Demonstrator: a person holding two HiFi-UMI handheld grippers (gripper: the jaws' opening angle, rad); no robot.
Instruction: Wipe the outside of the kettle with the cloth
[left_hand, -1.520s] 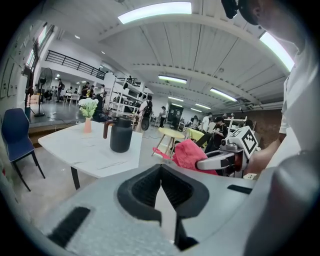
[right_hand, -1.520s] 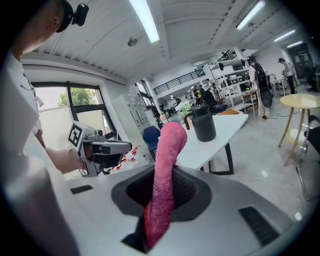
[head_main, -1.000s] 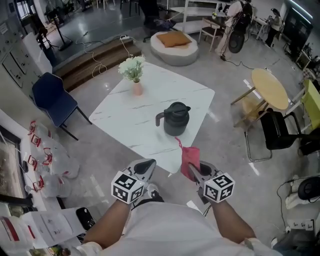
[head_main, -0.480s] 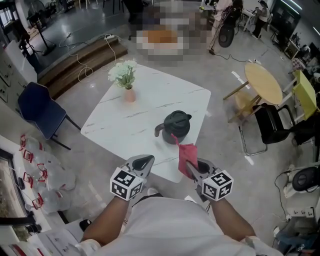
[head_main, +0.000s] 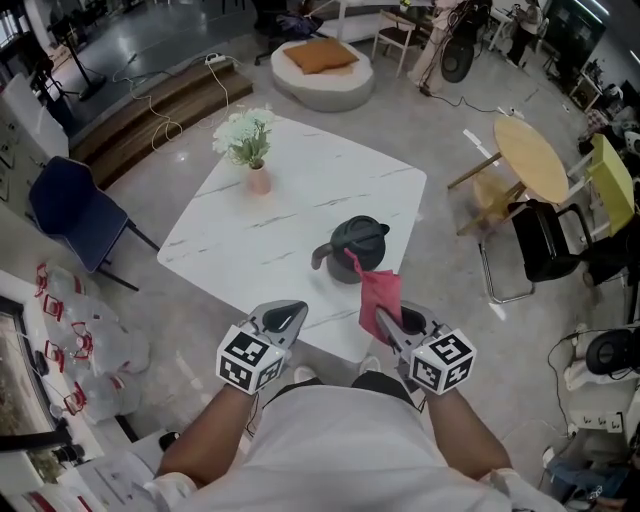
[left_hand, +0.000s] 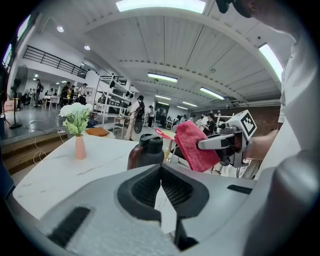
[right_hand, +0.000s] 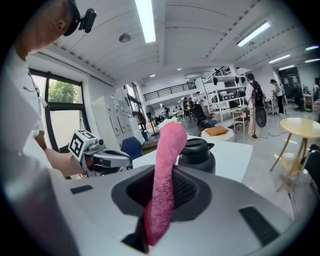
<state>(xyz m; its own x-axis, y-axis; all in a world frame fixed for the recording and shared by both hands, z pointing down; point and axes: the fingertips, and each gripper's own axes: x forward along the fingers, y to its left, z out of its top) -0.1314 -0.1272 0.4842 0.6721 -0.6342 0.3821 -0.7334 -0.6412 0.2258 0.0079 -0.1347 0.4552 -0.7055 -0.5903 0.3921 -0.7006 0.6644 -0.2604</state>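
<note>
head view: kettle (head_main: 352, 248) stands upright on the white surface (head_main: 290, 200), near its close edge. vase (head_main: 258, 178) with flowers is well apart at the far side. left tongs (head_main: 285, 318) are clenched and empty, low, by the surface's near edge. right tongs (head_main: 388, 322) grasp the red cloth (head_main: 379, 293), which sticks up from them. its tip overlaps the kettle from this angle; contact unclear, probably apart.

left gripper view: left tongs (left_hand: 161, 172) have jaws together, nothing between. kettle (left_hand: 147, 150) sits beyond them on the surface. cloth (left_hand: 194, 146) is up at the kettle's right, held by the right tongs (left_hand: 212, 143). vase (left_hand: 80, 147) is at the left.

right gripper view: right tongs (right_hand: 165, 186) pinch the cloth (right_hand: 167, 160), which rises upright between the jaws. kettle (right_hand: 198, 153) is behind it, a bit right, on the surface. left tongs (right_hand: 112, 159) are at the left, closed.
</note>
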